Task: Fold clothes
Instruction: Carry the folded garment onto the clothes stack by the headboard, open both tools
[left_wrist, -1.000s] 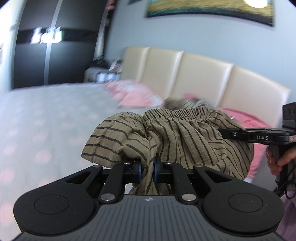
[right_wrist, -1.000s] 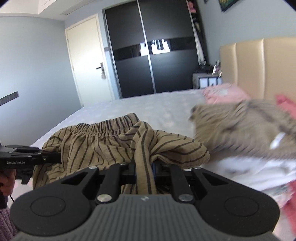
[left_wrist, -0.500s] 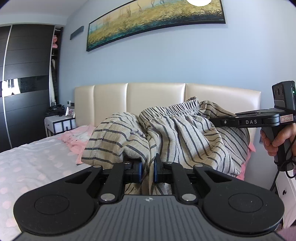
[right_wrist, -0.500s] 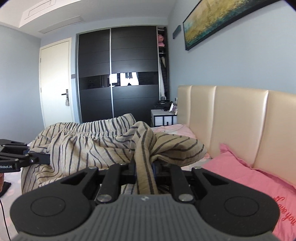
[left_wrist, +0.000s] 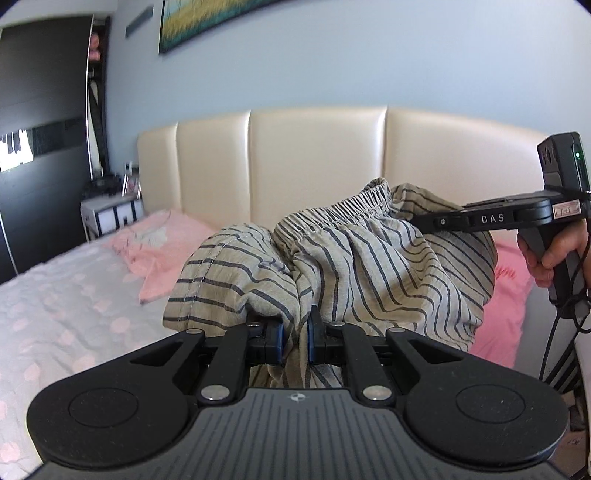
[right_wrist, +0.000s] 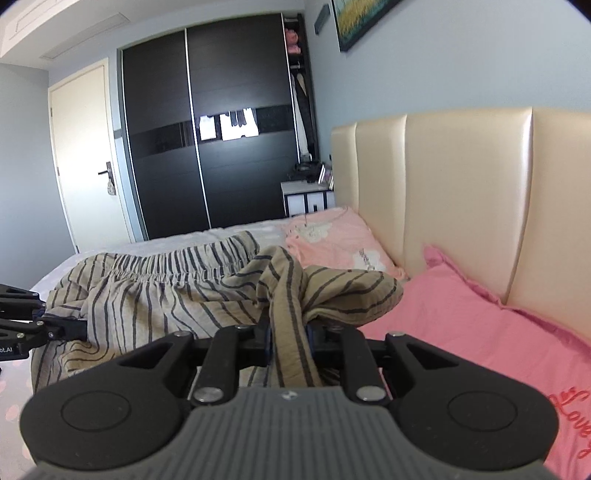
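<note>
My left hand-held gripper (left_wrist: 295, 341) and right hand-held gripper (right_wrist: 290, 341) both pinching shorts (left_wrist: 369, 266), waistband ahead between them. View dipped since half-second ago: shorts lowering toward bed (left_wrist: 55, 295); laying flat likely next.

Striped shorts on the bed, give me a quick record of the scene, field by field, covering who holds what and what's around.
garment: striped shorts, elastic waistband up, bunched, held above the bed
left hand-held gripper: shut on the shorts' fabric
right hand-held gripper: shut on the shorts' fabric
fold state: not folded yet
bed: white cover with pink dots
pillows: light pink pillow and brighter pink pillow, both at the headboard
headboard: cream, padded panels
background: black sliding wardrobe, white door
</note>
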